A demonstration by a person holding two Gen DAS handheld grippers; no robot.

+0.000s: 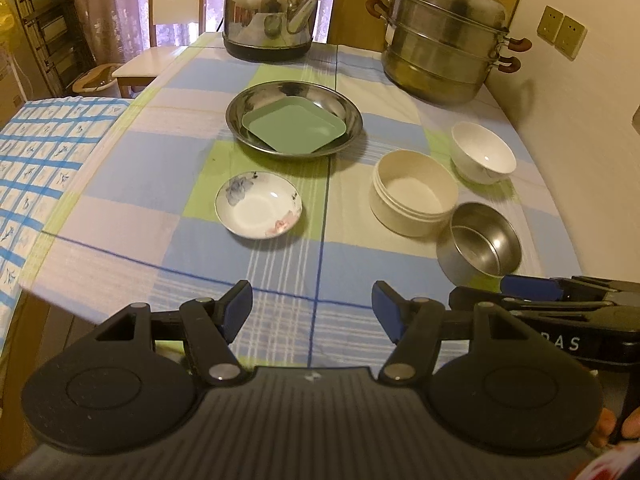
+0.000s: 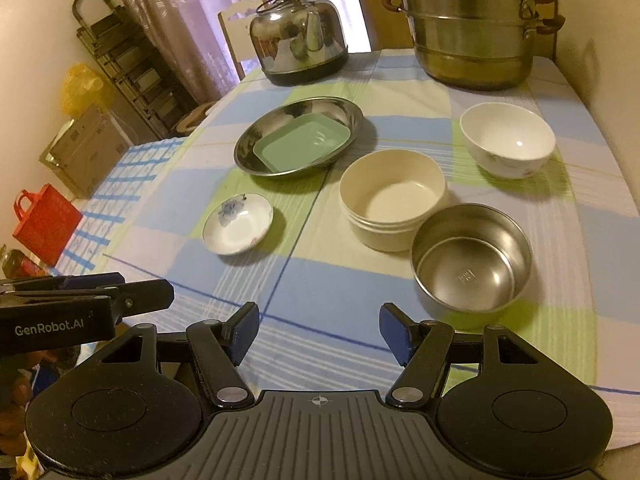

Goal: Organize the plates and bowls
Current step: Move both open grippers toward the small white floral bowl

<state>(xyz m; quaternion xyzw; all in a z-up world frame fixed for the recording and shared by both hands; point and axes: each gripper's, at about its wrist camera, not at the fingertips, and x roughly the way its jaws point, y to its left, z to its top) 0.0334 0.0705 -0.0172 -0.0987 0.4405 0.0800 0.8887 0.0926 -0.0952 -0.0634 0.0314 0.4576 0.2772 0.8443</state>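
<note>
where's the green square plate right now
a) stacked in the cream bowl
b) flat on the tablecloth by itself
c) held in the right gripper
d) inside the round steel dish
d) the green square plate lies inside the round steel dish, and both grippers hang open and empty near the table edge.

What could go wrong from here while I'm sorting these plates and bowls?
The steel bowl touches the cream bowl, so gripping one may shove the other. The green plate lies loose in the steel dish and could slide if that is tilted. The saucer is shallow, so open fingers may skid off its rim.
</note>
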